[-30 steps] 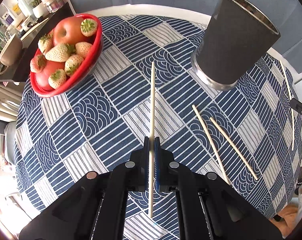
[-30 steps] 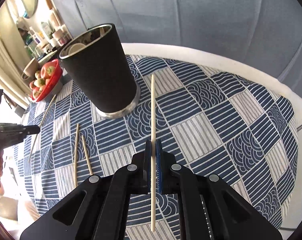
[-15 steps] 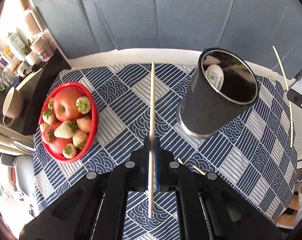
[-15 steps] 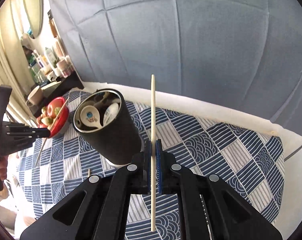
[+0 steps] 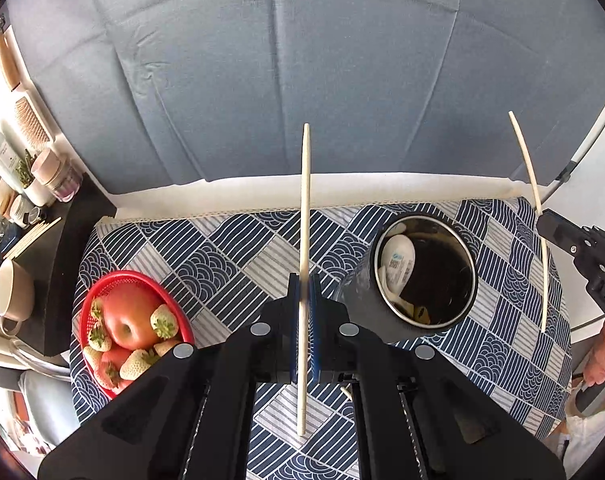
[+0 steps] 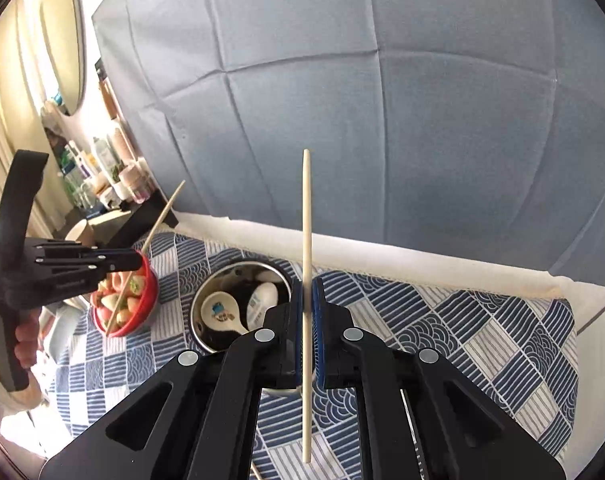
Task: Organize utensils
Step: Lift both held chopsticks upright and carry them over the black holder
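Chopsticks were pinched, one in each gripper. The left gripper (image 5: 302, 328) had its fingers pressed on a chopstick (image 5: 305, 208) that stood up past the table edge at twelve o'clock. The right gripper (image 6: 307, 332) clamped a second chopstick (image 6: 307, 240) the same way. Both were held in the air above the table.

A dark cup (image 5: 424, 272) with a steel rim stood on the cloth at about two o'clock from the left gripper; in the right view it sat at ten o'clock, just beside the fingers. White spoons (image 6: 222, 312) lay inside it.

Blue and white patterned cloth (image 5: 230, 248) covered the table. A red basket (image 5: 136, 280) of an apple and strawberries sat at eight o'clock in the left view. Behind the table hung a creased grey-blue backdrop (image 5: 302, 60), with a white padded edge (image 5: 362, 188) along the table's far side. A black shelf (image 5: 70, 216) at nine o'clock carried jars, bottles and a beige mug (image 5: 12, 292). An oval mirror (image 6: 64, 40) hung at ten o'clock in the right view.
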{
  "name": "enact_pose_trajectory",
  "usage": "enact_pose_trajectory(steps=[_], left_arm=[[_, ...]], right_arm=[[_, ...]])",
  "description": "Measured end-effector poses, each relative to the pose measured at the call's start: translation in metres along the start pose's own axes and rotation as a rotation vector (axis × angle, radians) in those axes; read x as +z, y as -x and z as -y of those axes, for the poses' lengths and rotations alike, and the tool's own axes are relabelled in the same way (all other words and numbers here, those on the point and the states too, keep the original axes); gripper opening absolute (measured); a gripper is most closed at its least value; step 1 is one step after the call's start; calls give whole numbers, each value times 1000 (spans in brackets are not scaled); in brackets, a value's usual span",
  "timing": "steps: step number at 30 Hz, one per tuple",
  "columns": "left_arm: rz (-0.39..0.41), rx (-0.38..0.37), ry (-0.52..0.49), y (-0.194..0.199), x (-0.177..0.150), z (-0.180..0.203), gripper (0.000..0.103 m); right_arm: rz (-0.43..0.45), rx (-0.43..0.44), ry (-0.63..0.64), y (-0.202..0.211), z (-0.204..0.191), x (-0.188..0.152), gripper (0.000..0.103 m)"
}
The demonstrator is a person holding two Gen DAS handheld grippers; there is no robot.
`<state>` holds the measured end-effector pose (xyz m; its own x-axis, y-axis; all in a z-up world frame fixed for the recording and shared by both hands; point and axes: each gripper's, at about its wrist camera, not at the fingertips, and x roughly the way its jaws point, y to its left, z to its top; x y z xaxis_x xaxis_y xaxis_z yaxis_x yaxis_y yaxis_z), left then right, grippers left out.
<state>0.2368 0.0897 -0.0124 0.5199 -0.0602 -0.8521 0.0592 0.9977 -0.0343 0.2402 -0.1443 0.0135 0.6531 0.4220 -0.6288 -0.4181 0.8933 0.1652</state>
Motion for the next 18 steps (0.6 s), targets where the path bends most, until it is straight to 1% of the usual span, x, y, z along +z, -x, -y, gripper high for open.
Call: enact_pose_trajectory(steps=[2, 6, 9, 12, 13, 14, 16, 18], left_arm=[[4, -35, 7, -3, 8, -1, 5], [29, -90, 9, -6, 22, 1, 5], [46, -154, 21, -11, 29, 4, 5], [87, -202, 26, -12, 33, 8, 5], [99, -242, 23, -13, 34, 9, 5], [117, -302, 17, -14, 34, 11, 5], [140, -342, 7, -17, 34, 13, 5], [150, -406, 7, -22, 34, 14, 5]], right_arm=[[51, -34, 4, 4, -4, 4, 5], [110, -23, -17, 6, -8, 10, 5], [123, -1, -38, 4, -9, 12, 5], [118, 7, -57, -4, -11, 13, 5], [121, 14, -64, -6, -12, 14, 5], [123, 25, -74, -8, -12, 14, 5], [118, 51, -106, -14, -13, 14, 5], [112, 64, -126, -18, -15, 14, 5]])
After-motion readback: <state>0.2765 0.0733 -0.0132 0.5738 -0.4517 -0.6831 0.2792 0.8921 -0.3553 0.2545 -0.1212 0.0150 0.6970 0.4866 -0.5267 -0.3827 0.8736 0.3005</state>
